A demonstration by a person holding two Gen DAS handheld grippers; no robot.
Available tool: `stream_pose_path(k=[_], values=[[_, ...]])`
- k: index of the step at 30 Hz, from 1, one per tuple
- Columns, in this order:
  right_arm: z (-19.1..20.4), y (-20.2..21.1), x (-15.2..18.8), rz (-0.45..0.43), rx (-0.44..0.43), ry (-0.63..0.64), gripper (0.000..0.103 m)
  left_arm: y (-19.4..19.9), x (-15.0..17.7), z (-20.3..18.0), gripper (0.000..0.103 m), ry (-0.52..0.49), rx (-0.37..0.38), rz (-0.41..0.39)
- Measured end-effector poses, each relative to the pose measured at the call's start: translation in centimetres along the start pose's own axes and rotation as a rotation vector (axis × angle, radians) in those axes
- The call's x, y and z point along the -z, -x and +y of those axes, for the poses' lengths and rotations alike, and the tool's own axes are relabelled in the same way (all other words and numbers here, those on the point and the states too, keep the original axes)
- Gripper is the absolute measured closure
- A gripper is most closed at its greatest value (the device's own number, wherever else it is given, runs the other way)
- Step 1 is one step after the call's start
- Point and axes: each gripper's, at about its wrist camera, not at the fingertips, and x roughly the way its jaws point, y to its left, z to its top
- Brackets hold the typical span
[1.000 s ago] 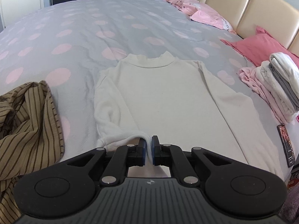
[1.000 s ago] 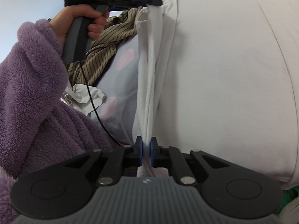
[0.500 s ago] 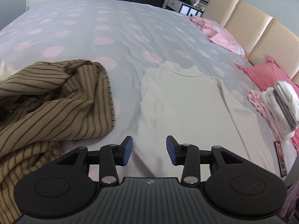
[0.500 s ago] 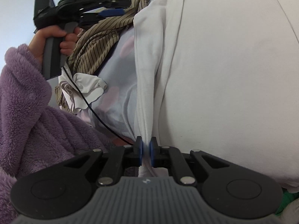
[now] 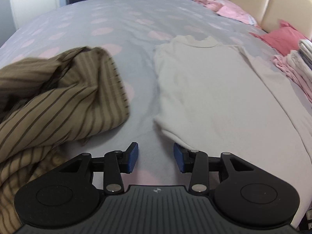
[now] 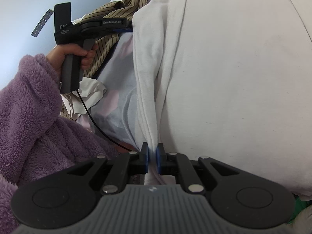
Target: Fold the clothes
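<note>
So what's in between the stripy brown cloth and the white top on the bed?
Just bare bedspread, grey with pink dots. The stripy brown cloth and the white top lie apart, which the left wrist view shows.

Your left gripper (image 5: 156, 160) let go of the sweater (image 5: 224, 97) cuff, jaws just opened and empty, shifted left toward the striped garment (image 5: 58, 107).

One cream top (image 5: 218, 89) – one striped garment (image 5: 58, 105) – two grippers (image 5: 156, 159) (image 6: 152, 159).
</note>
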Motion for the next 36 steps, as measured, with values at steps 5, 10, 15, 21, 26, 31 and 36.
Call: stream_pose_path(k=[5, 10, 15, 21, 26, 31, 36], values=[[-0.3, 0.3, 0.2, 0.003, -0.001, -0.002, 0.094, -0.8, -0.8, -0.5, 0.062, 0.032, 0.000, -0.023], [-0.4, 0.3, 0.2, 0.004, 0.007, -0.008, 0.094, -1.4, -1.5, 0.1, 0.068, 0.109, 0.053, -0.029], [-0.4, 0.3, 0.1, 0.005, 0.009, -0.010, 0.094, -1.4, -1.9, 1.2, 0.092, 0.186, 0.083, -0.040], [0.3, 0.2, 0.1, -0.013, -0.012, 0.020, 0.094, 1.7, -3.6, 2.9, 0.096, 0.267, 0.079, -0.075], [2.5, 0.5, 0.1, -0.039, -0.095, 0.128, 0.094, 3.6, -4.5, 4.2, 0.096, 0.350, 0.106, -0.098], [2.4, 0.2, 0.3, -0.020, -0.083, 0.108, 0.094, 3.2, -4.9, 4.0, 0.097, 0.421, 0.154, -0.107], [1.2, 1.0, 0.8, -0.032, -0.093, 0.033, 0.094, 2.4, -6.5, 2.8, 0.097, 0.435, 0.180, -0.105]])
